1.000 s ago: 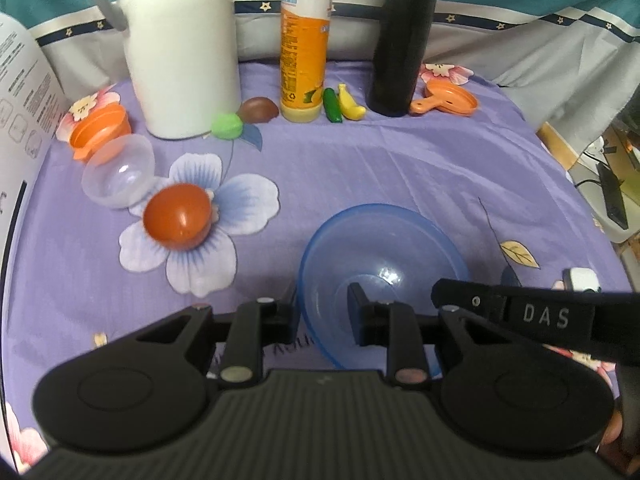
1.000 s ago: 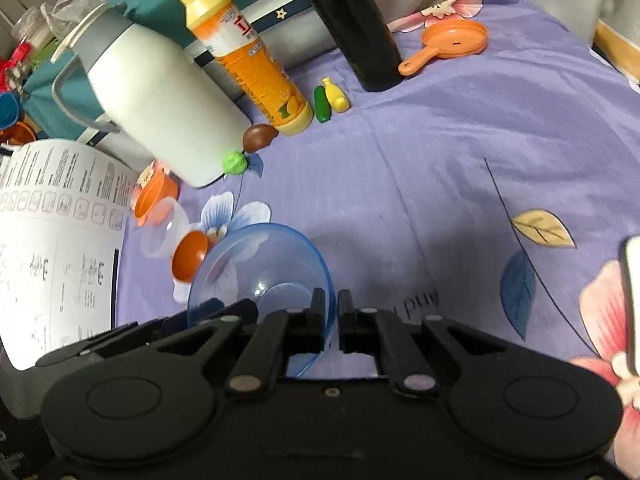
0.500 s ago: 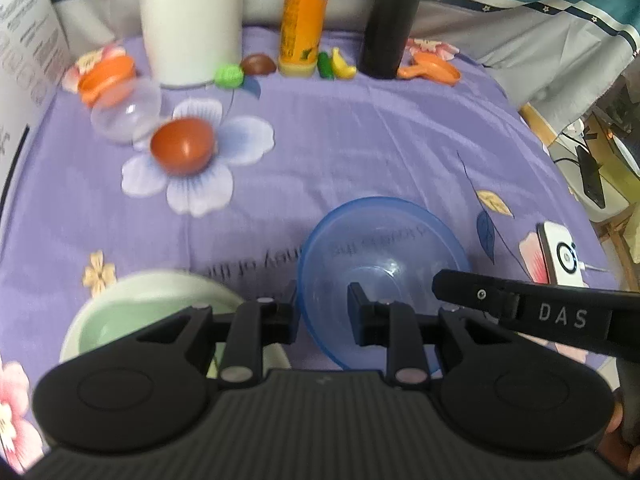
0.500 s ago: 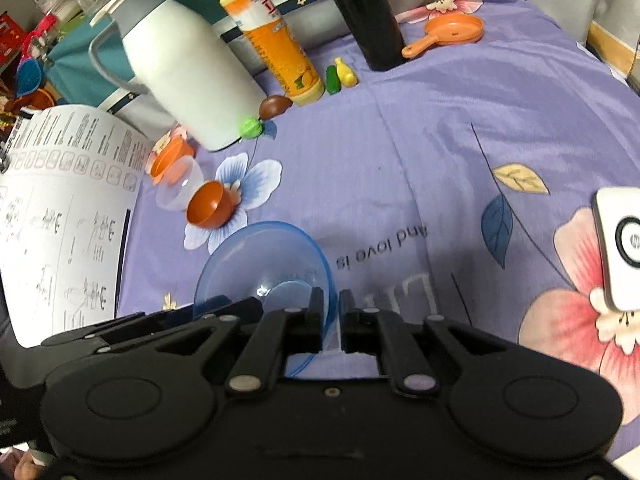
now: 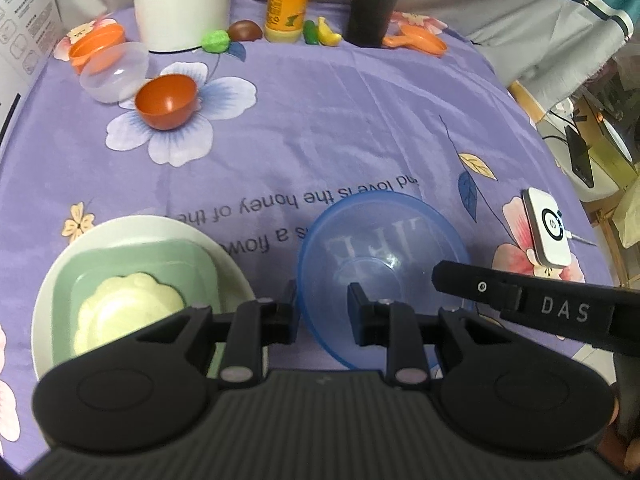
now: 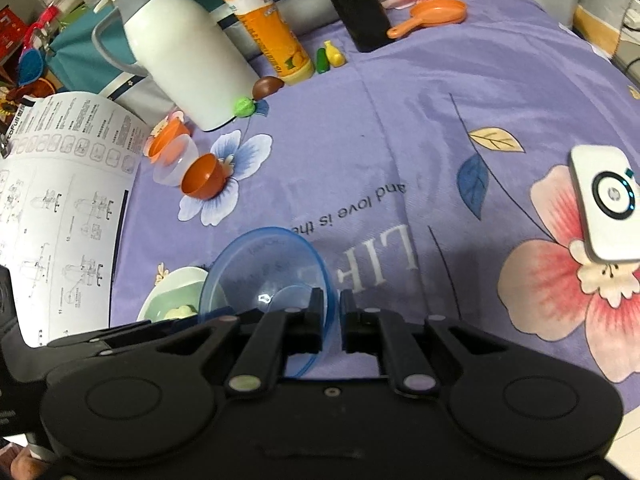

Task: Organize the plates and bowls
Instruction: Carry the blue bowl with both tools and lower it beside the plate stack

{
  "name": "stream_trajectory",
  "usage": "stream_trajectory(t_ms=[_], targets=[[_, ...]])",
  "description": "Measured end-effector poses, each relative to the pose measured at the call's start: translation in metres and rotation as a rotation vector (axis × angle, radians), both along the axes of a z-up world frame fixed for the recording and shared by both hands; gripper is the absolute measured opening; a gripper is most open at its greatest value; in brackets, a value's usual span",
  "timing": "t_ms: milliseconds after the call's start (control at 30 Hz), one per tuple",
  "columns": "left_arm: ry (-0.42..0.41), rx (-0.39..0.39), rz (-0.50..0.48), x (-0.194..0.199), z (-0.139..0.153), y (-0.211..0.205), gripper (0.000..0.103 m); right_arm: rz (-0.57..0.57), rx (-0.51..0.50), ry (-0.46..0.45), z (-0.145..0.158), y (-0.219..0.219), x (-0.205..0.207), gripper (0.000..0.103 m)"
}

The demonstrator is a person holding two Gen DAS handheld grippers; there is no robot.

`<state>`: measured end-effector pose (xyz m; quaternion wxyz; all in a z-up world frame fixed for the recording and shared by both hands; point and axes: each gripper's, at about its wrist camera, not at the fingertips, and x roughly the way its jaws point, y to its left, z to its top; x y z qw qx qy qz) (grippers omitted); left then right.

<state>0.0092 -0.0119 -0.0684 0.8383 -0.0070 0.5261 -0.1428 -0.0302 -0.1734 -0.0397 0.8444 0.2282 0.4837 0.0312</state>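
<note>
A clear blue bowl [image 5: 384, 256] hangs above the purple cloth. My right gripper [image 6: 330, 320] is shut on its rim and holds it tilted [image 6: 264, 276]. My left gripper [image 5: 322, 312] straddles the bowl's left rim with its jaws apart. To the lower left a white plate [image 5: 224, 252] carries a green square dish [image 5: 192, 264] with a small cream flower dish [image 5: 128, 308] inside; the stack also shows in the right wrist view [image 6: 172, 300]. An orange-brown small bowl [image 5: 166, 100], a clear bowl [image 5: 114, 72] and an orange bowl [image 5: 96, 42] lie at the far left.
A white jug [image 5: 180, 0], an orange bottle [image 5: 288, 0] and a black cylinder [image 5: 372, 4] stand at the back with small toy foods and an orange toy pan [image 5: 420, 40]. A white device [image 5: 548, 232] lies at the right. A printed sheet [image 6: 52, 208] lies at the left.
Both grippers have drawn back toward the near edge with the blue bowl. The stack of white plate and green dish has come into view at the lower left.
</note>
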Motion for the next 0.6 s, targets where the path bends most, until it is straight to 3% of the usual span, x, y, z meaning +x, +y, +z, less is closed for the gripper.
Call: stream_trajectory(t_ms=[600], targets=[[0.023, 0.035, -0.037, 0.002, -0.013, -0.021, 0.024, -0.021, -0.003, 0.026, -0.012, -0.014, -0.003, 0.01]])
